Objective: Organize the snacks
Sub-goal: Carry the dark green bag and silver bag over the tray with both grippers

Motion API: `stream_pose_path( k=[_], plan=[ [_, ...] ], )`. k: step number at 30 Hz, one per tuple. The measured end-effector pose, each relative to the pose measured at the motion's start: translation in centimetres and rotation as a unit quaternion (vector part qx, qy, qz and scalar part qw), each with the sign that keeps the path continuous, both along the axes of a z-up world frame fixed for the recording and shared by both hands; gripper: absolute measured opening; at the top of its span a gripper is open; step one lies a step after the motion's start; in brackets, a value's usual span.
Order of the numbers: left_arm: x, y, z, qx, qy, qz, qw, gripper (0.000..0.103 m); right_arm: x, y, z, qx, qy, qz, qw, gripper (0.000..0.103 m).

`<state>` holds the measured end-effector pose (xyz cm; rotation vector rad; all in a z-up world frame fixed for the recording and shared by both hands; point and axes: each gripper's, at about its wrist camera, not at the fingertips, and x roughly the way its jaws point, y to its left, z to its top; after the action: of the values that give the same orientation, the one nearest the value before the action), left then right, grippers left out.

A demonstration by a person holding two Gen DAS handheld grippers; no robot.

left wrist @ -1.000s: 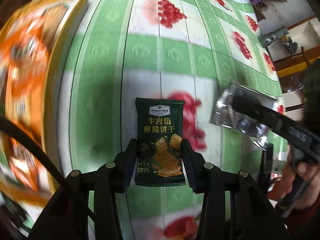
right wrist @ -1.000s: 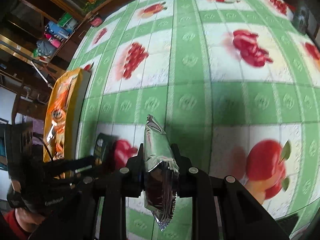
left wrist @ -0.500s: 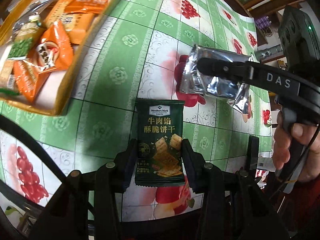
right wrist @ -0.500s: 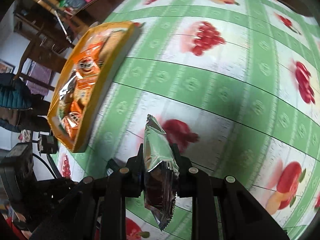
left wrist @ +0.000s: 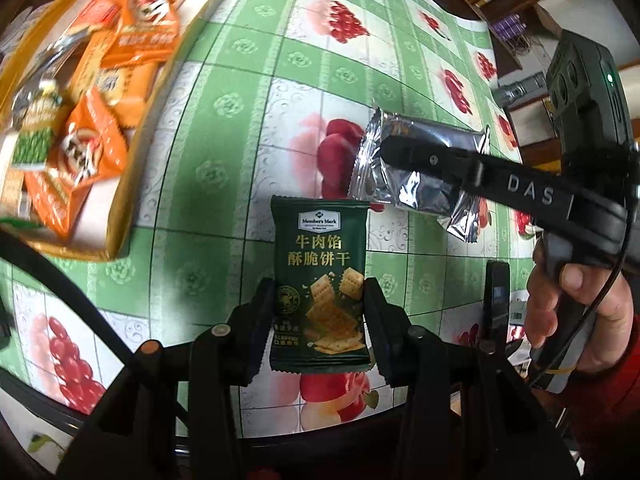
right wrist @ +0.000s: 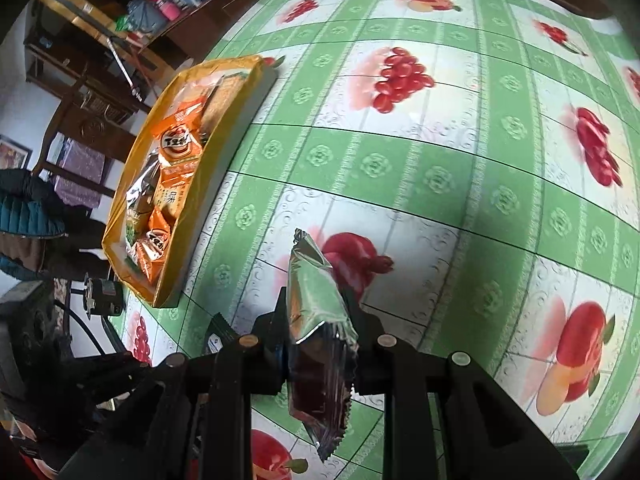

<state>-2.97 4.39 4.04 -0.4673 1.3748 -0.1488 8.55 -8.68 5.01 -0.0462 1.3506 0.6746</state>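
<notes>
Above a bench [right wrist: 400, 168] spread with a green fruit-print cloth, an orange tray [right wrist: 218, 160] of snack packets sits toward the left edge. To the tray's right, the left gripper [left wrist: 320, 312] has its fingers [left wrist: 260, 308] clamped on the sides of a dark green cracker packet [left wrist: 320, 264]. Farther right of the tray, the right gripper [right wrist: 320, 336] pinches a silver foil packet [right wrist: 316, 300], held edge-up clear of the cloth.

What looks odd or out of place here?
Nothing stands out. The left gripper holds a green packet, the right gripper a silver packet. The orange tray keeps its snacks inside.
</notes>
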Motion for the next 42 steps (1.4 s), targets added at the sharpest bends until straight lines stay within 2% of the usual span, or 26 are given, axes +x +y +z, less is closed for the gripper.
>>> stream_pose_path(
  k=[8, 14, 19, 30, 42],
  plan=[
    [2.2, 0.0, 0.9, 0.012, -0.002, -0.052, 0.9986, 0.046, -0.9, -2.3, 1.3, 0.011, -0.033, -0.053, 0.998, 0.022],
    [3.3, -0.3, 1.2, 0.009, -0.003, -0.094, 0.9955, 0.046, -1.3, -3.8, 1.8, 0.015, -0.039, -0.093, 0.995, 0.022],
    [3.5, 0.4, 1.3, 0.008, -0.001, -0.109, 0.9940, 0.046, -1.6, -4.2, 2.1, 0.008, -0.045, -0.111, 0.993, 0.022],
    [3.6, 2.1, 1.8, 0.047, -0.011, -0.138, 0.9892, 0.046, -2.2, -3.1, 2.5, -0.001, -0.051, -0.115, 0.992, 0.022],
    [3.2, 4.3, 3.9, 0.082, -0.037, -0.141, 0.9859, 0.046, -2.2, 0.0, 2.9, 0.002, -0.057, -0.104, 0.993, 0.022]
  ],
)
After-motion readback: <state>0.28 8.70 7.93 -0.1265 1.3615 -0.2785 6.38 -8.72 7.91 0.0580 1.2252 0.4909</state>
